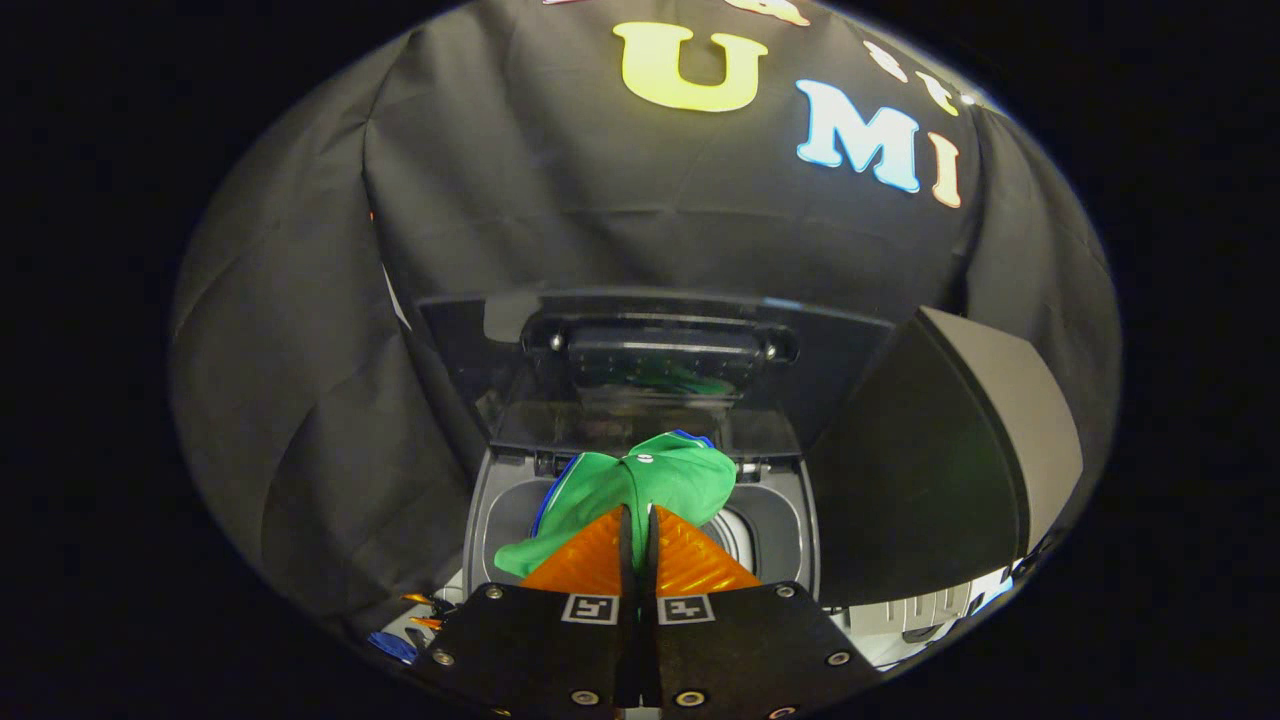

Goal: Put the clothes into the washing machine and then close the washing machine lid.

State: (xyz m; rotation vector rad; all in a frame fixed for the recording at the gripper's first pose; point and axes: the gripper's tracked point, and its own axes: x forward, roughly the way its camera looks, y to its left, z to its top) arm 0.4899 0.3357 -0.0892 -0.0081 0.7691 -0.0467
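Setting: a recording booth staged as a laundry corner, not a lived-in home. Black cloth (300,330) hangs in folds on every side as the wall, closing the space in. At its foot stands a small grey top-loading washing machine (490,500) with its lid (650,350) raised upright against the cloth. A dark slanted panel (940,460) stands just beside the machine. Lighting is dim and falls mainly on the machine. A few small coloured items (410,625) lie low beside it, too small to identify.
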